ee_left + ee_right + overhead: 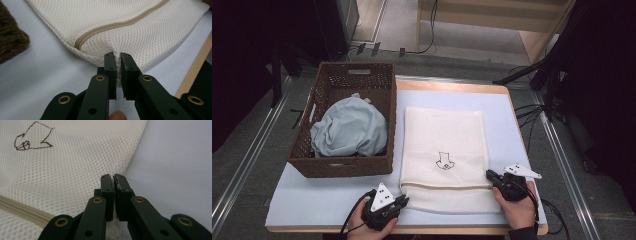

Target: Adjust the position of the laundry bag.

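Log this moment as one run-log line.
left gripper: shut on mesh laundry bag, near-left corner | right gripper: shut on bag's right edge | bag: flat on table, zipper closed | wicker basket: holds pale cloth

We note the bag point(444, 145) as cream mesh cloth, matt; basket point(343, 168) of rough brown wicker; jaws matt black plastic, brass-coloured rivets.

The tongs point(118, 58) pinch the near edge of the cream mesh bag point(140, 32), apparently beside its zipper point(100, 30).
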Demonstrator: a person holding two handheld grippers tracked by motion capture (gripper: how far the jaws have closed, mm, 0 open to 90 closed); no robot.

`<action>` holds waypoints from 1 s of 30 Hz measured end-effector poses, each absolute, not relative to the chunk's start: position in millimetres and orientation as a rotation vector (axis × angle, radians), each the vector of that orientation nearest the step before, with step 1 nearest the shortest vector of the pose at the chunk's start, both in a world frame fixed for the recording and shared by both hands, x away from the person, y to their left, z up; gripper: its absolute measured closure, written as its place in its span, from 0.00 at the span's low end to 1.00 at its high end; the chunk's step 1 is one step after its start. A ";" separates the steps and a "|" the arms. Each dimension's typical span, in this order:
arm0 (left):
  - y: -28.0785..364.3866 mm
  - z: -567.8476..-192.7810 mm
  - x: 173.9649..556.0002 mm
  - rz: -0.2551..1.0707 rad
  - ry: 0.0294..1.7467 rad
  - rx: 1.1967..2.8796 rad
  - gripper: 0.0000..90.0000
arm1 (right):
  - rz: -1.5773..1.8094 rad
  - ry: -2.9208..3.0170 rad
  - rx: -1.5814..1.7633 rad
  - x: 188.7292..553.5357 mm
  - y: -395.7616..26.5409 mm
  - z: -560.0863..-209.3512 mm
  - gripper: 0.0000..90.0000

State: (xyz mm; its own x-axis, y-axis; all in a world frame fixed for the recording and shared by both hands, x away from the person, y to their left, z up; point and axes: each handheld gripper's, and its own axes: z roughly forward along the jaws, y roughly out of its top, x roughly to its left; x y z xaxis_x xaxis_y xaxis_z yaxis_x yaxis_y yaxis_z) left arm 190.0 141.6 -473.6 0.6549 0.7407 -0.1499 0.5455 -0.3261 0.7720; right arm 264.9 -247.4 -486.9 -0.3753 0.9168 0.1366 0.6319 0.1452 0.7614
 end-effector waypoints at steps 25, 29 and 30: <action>152.5 -474.0 209.3 0.326 1.079 1.984 0.92 | 1.087 2.049 1.466 295.5 -230.5 -486.9 0.97; 151.9 -474.6 210.4 0.328 1.087 1.983 0.93 | 1.076 2.045 1.462 295.2 -230.5 -486.9 0.97; 151.9 -474.6 210.7 0.328 1.088 1.981 0.93 | 1.076 2.045 1.462 295.2 -230.5 -486.9 0.97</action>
